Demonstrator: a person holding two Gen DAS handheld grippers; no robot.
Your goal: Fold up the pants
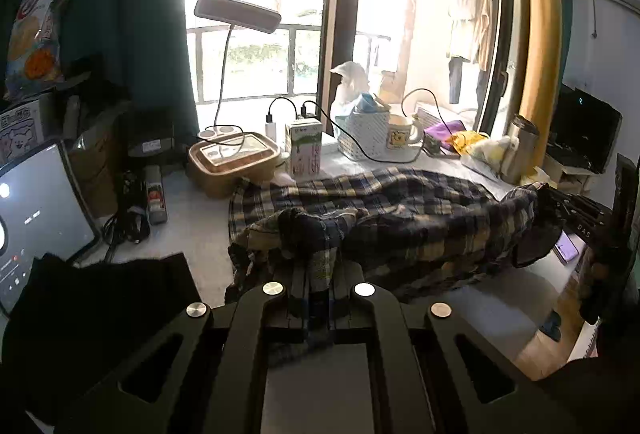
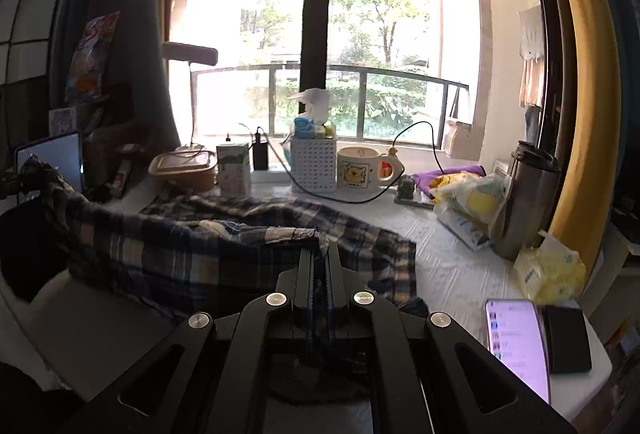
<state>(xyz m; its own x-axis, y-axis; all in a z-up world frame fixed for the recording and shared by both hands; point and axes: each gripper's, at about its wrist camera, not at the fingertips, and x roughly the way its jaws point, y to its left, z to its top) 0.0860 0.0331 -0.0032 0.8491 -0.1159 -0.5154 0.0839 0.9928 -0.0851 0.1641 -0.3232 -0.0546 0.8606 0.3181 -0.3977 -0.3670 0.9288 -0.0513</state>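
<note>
Both hand-held grippers, left (image 1: 319,298) and right (image 2: 320,274), clamp crumpled plaid pants (image 1: 400,222) (soft woven cloth).

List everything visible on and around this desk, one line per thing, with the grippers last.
plaid pants: one, navy and cream, across the desk, near edge lifted
desk: one, white, under everything
desk lamp: one, grey, back left
lunch box: one, tan, below the lamp
milk carton: one, white and green, right of the lunch box
basket: one, white, back centre
mug: one, cream, bear print, right of the basket
tumbler: one, steel, right
phone: one, lit screen, near right
tablet: one, lit, left
left gripper: shut on the pants
right gripper: shut on the pants
</note>
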